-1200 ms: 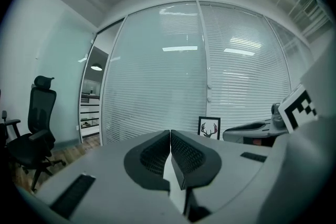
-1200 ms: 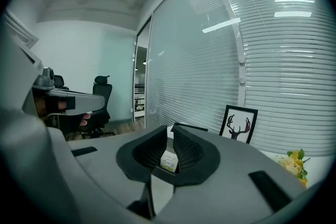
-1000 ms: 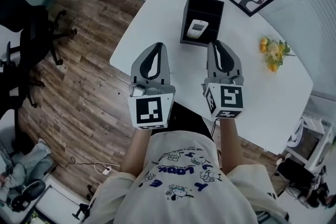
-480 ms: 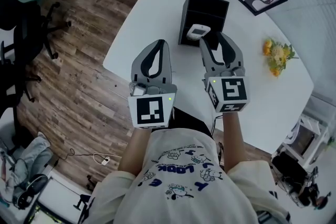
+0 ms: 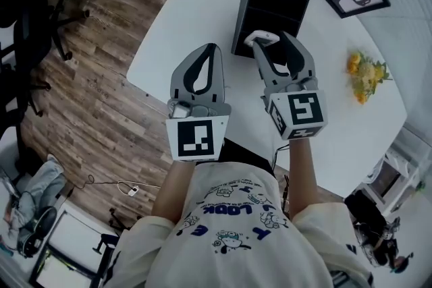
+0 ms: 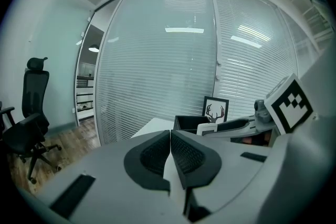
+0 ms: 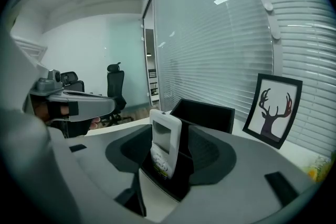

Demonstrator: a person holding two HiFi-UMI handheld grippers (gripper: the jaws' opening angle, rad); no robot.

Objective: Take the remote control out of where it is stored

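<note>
White office table [image 5: 202,17] by a glass wall with blinds — the reach for the remote, grip not yet made.
On the table stood a black storage box [image 5: 273,7], and the white remote control [image 7: 165,144] stood upright at its near end, its top clear of the rim. The right gripper [image 5: 275,45] had its jaws on either side of the remote; they were opening, with a gap showing between each pad and the remote, so nothing was clamped. The left gripper [image 6: 169,136] hung beside it over the table edge, jaws pressed together on nothing. The step in hand looked like lining up for the grasp. The next move likely called for closing the right jaws squarely on the remote's upper body, then lifting straight up — any tilt could catch it on the box wall.
</note>
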